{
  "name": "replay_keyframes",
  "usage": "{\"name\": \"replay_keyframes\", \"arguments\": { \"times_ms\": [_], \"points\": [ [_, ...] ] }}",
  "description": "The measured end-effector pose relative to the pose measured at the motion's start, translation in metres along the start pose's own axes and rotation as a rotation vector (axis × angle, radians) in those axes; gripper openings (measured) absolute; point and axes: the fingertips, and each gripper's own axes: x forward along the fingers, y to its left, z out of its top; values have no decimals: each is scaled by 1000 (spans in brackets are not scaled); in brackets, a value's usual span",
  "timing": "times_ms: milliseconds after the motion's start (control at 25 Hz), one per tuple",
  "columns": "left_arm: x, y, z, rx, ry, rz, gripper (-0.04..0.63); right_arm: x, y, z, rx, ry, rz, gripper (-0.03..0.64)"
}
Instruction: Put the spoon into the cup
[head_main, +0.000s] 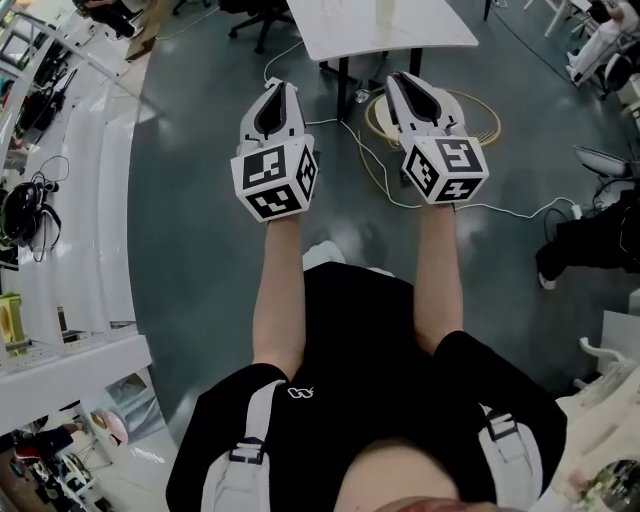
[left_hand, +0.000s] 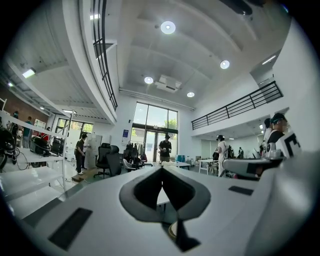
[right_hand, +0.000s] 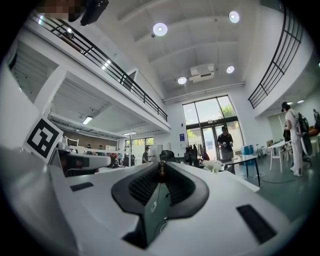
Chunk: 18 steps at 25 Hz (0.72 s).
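I cannot make out a spoon or a cup in any view. Both grippers are held out level above the grey floor, short of a white table (head_main: 400, 35). Two small pale things (head_main: 385, 12) stand on that table at the picture's top edge, too cut off to name. My left gripper (head_main: 283, 88) has its jaws together, and in the left gripper view its tips (left_hand: 161, 169) meet with nothing between them. My right gripper (head_main: 400, 78) is also shut, its tips (right_hand: 161, 169) touching with nothing seen held.
A coil of yellowish cable (head_main: 432, 115) and white cords lie on the floor under the right gripper. A dark office chair (head_main: 262, 15) stands left of the table. White shelving (head_main: 90, 200) runs along the left. Several people stand far off in the hall (left_hand: 166, 147).
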Motion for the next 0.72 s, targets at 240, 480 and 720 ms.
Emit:
{"name": "replay_keyframes", "arguments": {
  "times_ms": [240,480,720],
  "points": [
    [19,4,-1,-20,-12,-7,15,5,-9,1,-15,-8,-4,48],
    [57,8,-4,-10,-18,-40,15,20,-43,-14,17,-14,-51,48],
    [131,15,1,7,-53,-91,15,73,-89,-7,28,-84,-91,48]
  ]
}}
